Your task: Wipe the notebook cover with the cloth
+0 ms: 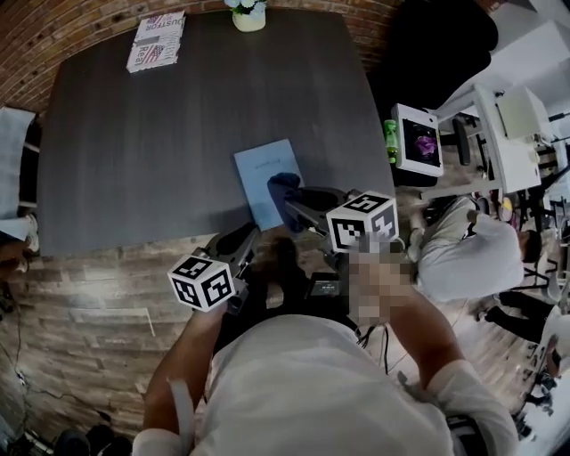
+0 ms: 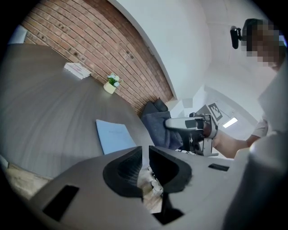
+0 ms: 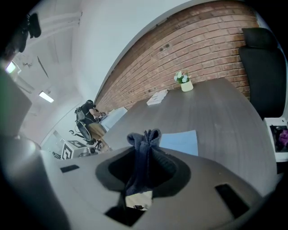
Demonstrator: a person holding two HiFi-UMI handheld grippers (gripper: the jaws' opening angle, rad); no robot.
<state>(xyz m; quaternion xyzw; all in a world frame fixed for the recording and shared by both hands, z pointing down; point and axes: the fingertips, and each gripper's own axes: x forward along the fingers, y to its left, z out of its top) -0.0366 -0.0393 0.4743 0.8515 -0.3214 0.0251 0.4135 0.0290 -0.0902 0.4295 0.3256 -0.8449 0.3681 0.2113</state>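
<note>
Hazards at the notebook wipe

Surface (image 1: 178, 134): dark, wide. Notebook (image 1: 260, 174): flat by the near edge, unpinned; a stroke may skid it off. Cloth (image 1: 283, 189): bunched at its near corner, pinched in right claw (image 3: 144, 167); may pull free. Left claw (image 2: 145, 164): nearly closed, empty.

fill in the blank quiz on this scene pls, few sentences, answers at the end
1. The right gripper is shut on a dark blue ___.
2. The notebook lying on the table has a light ___ cover.
3. The potted plant stands at the table's ___ edge, by the brick wall.
4. The left gripper holds ___.

Missing words: cloth; blue; far; nothing.
</note>
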